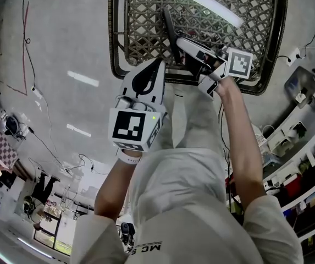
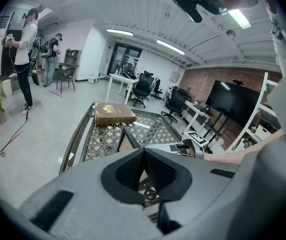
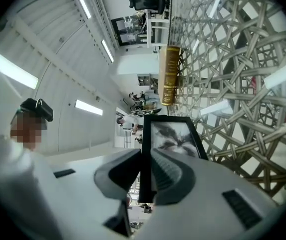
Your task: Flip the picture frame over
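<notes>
Black picture frame (image 3: 175,136), tilted up on edge

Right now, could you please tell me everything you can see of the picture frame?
The picture frame is a rectangle with a narrow black rim around a grey, leafy-looking print; from the left gripper view its other side looks plain tan. It stands on edge above the lattice table. The right gripper is clamped on one rim edge. Nothing else visibly touches it; whether its lower edge meets the table I cannot tell.
</notes>
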Action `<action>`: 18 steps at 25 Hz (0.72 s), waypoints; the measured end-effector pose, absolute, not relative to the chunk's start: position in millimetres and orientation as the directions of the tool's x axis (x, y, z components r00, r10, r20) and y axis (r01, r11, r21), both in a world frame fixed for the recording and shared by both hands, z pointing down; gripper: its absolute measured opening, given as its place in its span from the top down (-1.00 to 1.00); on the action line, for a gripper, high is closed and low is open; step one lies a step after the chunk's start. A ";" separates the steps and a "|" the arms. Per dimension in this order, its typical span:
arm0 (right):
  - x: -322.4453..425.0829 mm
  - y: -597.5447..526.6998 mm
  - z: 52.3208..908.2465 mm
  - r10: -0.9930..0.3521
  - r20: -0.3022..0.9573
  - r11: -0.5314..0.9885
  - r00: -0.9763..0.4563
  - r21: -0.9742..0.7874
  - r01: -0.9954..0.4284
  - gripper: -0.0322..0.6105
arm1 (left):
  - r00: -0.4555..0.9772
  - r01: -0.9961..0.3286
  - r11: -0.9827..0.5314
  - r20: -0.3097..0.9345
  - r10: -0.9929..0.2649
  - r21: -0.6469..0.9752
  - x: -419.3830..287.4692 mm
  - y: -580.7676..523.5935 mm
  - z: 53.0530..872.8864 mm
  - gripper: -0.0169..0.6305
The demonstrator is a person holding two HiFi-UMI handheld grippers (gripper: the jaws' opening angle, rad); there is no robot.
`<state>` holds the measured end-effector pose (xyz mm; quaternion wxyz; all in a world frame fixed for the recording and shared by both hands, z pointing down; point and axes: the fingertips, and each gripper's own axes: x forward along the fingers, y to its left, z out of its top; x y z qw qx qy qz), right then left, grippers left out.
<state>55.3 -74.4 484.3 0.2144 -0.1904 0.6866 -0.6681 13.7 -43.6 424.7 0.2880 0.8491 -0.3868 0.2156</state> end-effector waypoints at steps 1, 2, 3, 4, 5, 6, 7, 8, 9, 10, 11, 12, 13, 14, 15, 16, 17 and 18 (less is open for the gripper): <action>57.6 -74.3 484.2 -0.552 -0.039 0.037 -0.833 -0.999 0.023 0.66 | 0.610 -0.779 -0.537 0.589 -0.531 0.323 15.9 -43.6 424.8 0.87; 60.0 -74.0 484.5 -0.558 -0.037 0.039 -0.829 -0.999 0.018 0.66 | 0.611 -0.778 -0.539 0.589 -0.529 0.324 17.8 -43.5 424.8 0.87; 62.5 -73.8 485.1 -0.565 -0.031 0.040 -0.824 -0.999 0.010 0.66 | 0.613 -0.776 -0.542 0.588 -0.527 0.324 19.6 -43.3 424.7 0.87; 65.1 -73.6 485.8 -0.572 -0.025 0.042 -0.820 -0.999 0.001 0.66 | 0.616 -0.773 -0.545 0.588 -0.525 0.324 21.0 -43.4 424.6 0.87; 67.6 -73.6 486.3 -0.578 -0.017 0.044 -0.816 -0.999 -0.010 0.66 | 0.618 -0.771 -0.548 0.587 -0.523 0.324 22.2 -43.6 424.5 0.87; 70.2 -73.7 486.8 -0.583 -0.011 0.047 -0.813 -0.999 -0.020 0.66 | 0.619 -0.770 -0.551 0.587 -0.521 0.323 23.3 -43.9 424.4 0.87; 73.0 -74.0 487.0 -0.587 -0.005 0.050 -0.810 -0.998 -0.030 0.66 | 0.621 -0.768 -0.553 0.588 -0.519 0.323 24.6 -44.2 424.5 0.87; 76.4 -74.5 487.0 -0.591 0.001 0.054 -0.807 -0.998 -0.041 0.67 | 0.622 -0.767 -0.555 0.588 -0.518 0.323 26.3 -44.4 424.7 0.87; 80.4 -75.0 487.2 -0.596 0.008 0.058 -0.803 -0.997 -0.053 0.69 | 0.623 -0.766 -0.556 0.588 -0.516 0.323 28.3 -44.4 424.8 0.87; 84.6 -75.6 487.8 -0.602 0.018 0.063 -0.798 -0.996 -0.069 0.71 | 0.625 -0.764 -0.558 0.588 -0.514 0.324 30.3 -44.2 424.9 0.87; 88.6 -76.1 488.7 -0.607 0.030 0.067 -0.794 -0.994 -0.089 0.73 | 0.627 -0.762 -0.561 0.588 -0.512 0.324 32.1 -44.0 425.0 0.87; 92.1 -76.5 490.0 -0.611 0.044 0.070 -0.790 -0.992 -0.109 0.74 | 0.628 -0.760 -0.563 0.588 -0.509 0.325 33.6 -43.6 425.0 0.87; 95.0 -76.5 491.6 -0.615 0.058 0.071 -0.787 -0.989 -0.128 0.75 | 0.630 -0.759 -0.565 0.589 -0.507 0.325 34.9 -43.3 425.0 0.87; 97.7 -76.4 493.3 -0.618 0.070 0.071 -0.783 -0.987 -0.145 0.75 | 0.631 -0.757 -0.567 0.589 -0.505 0.325 36.1 -43.0 425.0 0.87; 100.3 -76.3 494.8 -0.622 0.080 0.070 -0.779 -0.985 -0.157 0.76 | 0.632 -0.755 -0.569 0.589 -0.503 0.326 37.4 -42.8 424.9 0.87; 102.7 -76.1 496.2 -0.627 0.088 0.068 -0.774 -0.984 -0.167 0.76 | 0.634 -0.754 -0.570 0.589 -0.502 0.326 38.5 -42.7 424.8 0.87; 105.0 -76.0 497.4 -0.632 0.095 0.066 -0.769 -0.982 -0.175 0.76 | 0.635 -0.753 -0.572 0.588 -0.501 0.326 39.4 -42.7 424.5 0.87; 107.1 -76.0 498.4 -0.638 0.102 0.064 -0.763 -0.981 -0.184 0.76 | 0.636 -0.752 -0.574 0.587 -0.500 0.326 40.2 -42.7 424.2 0.87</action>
